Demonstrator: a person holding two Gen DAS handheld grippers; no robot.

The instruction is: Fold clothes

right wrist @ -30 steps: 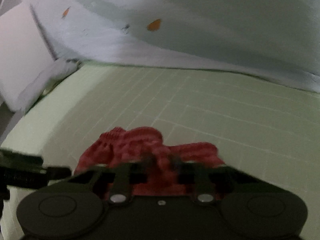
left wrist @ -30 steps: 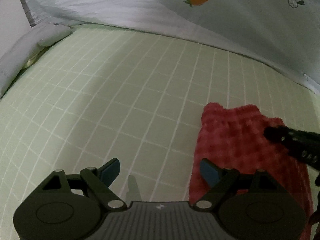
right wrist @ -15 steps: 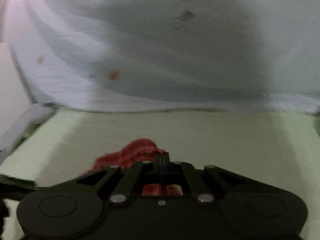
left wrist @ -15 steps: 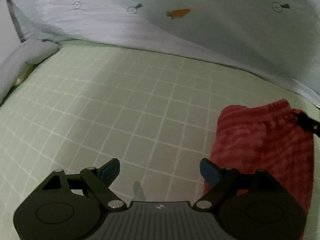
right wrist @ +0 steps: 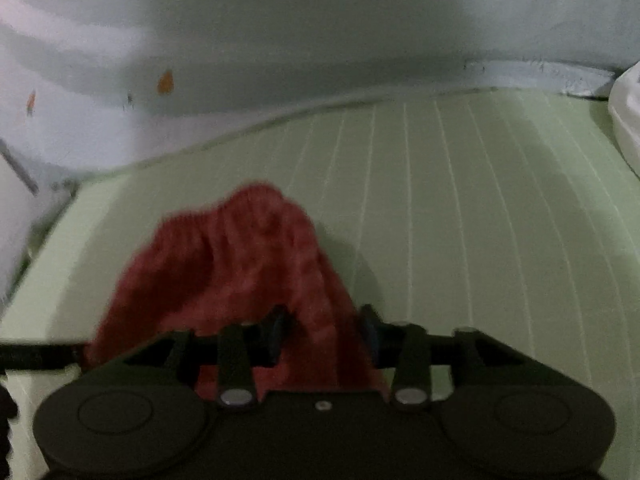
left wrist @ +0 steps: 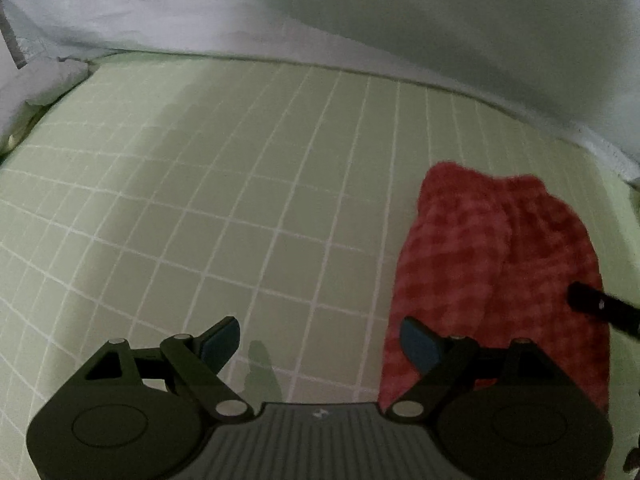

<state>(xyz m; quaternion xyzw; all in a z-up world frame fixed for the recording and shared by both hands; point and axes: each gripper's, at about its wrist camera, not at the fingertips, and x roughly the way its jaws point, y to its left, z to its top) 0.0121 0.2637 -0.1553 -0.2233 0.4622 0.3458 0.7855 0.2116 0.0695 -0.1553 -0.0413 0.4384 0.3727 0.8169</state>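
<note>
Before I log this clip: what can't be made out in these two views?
- Right wrist view: motion blur hides whether the right claw grips the red garment between its fingers.
- Left wrist view: the garment's near end is hidden behind the open left claw.
- Left wrist view: the blanket is cut off by the frame's top.

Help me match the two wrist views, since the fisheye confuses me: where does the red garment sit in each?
Left wrist: red garment lies at right, beyond the open left claw.
Right wrist: it fills the lower left centre, running back between the right claw fingers.
Shared landmark: the green grid sheet under the garment.
</note>
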